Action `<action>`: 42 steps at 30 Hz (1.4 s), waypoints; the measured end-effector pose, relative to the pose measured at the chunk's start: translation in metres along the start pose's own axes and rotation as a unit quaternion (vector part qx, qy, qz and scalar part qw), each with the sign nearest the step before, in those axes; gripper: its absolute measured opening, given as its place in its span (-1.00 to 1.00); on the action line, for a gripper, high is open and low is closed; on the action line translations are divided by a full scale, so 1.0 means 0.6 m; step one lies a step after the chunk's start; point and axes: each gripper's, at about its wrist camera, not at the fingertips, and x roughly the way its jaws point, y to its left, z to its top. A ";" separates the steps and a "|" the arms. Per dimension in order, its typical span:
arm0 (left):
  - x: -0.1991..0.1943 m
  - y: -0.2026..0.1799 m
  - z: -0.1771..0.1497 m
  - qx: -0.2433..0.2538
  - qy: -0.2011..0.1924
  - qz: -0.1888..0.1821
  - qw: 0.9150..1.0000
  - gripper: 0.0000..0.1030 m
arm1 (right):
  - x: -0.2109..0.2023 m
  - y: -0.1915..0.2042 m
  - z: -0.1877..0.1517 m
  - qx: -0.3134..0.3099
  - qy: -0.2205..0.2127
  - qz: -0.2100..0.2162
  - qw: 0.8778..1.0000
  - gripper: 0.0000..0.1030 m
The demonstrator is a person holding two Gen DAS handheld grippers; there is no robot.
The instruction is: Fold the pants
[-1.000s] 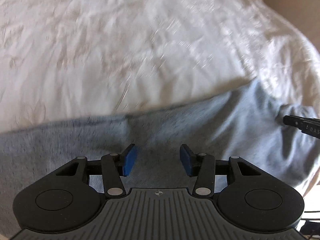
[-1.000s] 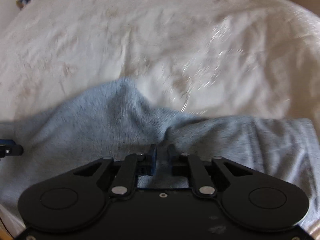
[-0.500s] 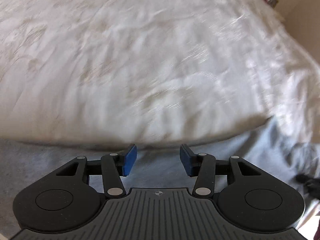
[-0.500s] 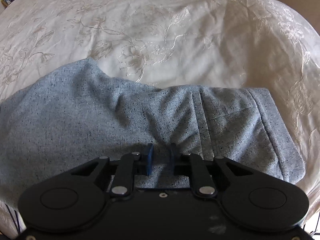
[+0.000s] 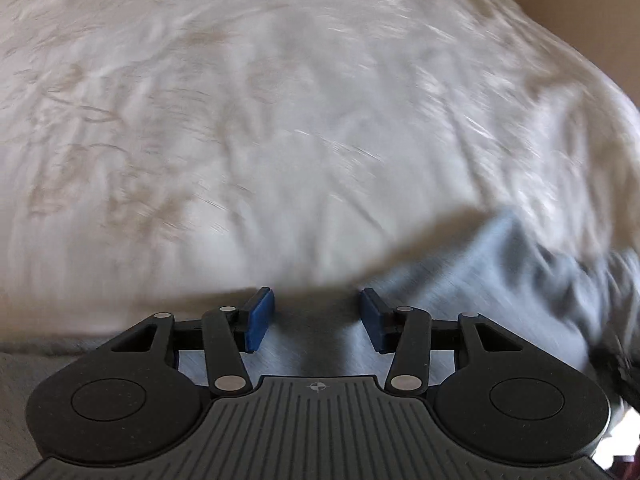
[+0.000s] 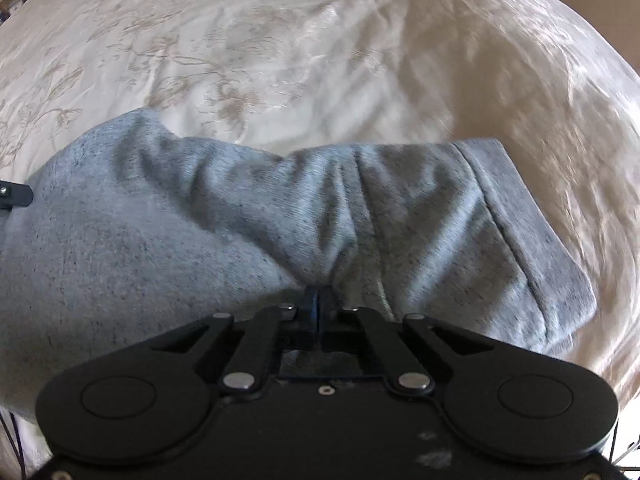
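Observation:
Grey heathered pants point(image 6: 200, 220) lie bunched on a white embroidered bedspread point(image 6: 260, 48). My right gripper point(image 6: 319, 304) is shut on a pinched fold of the pants, and the cloth rises in creases from the jaws; the hemmed end point(image 6: 516, 216) lies to the right. My left gripper point(image 5: 317, 314) is open and empty, its blue pads point(image 5: 259, 318) hovering over the pants' edge point(image 5: 480, 280), which runs off to the right. The left gripper's tip point(image 6: 14, 196) shows at the left edge of the right wrist view.
The bedspread point(image 5: 280, 120) fills the far half of both views. A tan wall point(image 5: 580, 20) stands beyond the bed's right side. The bed's near edge drops away at the lower right point(image 6: 624, 360).
My right gripper has closed fully on the fold of pants and pulled it up. My left gripper stayed open and drifted, with more bedspread and less fabric in front of it.

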 end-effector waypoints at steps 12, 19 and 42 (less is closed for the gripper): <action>-0.043 -0.120 0.033 0.043 -0.030 -0.087 0.995 -0.09 | -0.048 -0.004 -0.014 -0.010 -0.049 -0.001 0.999 -0.81; 0.045 -0.204 0.042 0.088 0.016 -0.099 0.991 -0.09 | -0.041 -0.050 -0.044 0.058 -0.030 -0.012 0.998 -1.00; -0.005 -0.210 -0.174 0.203 0.086 -0.119 0.968 -0.08 | -0.047 -0.028 -0.111 0.039 -0.013 -0.006 0.999 -0.65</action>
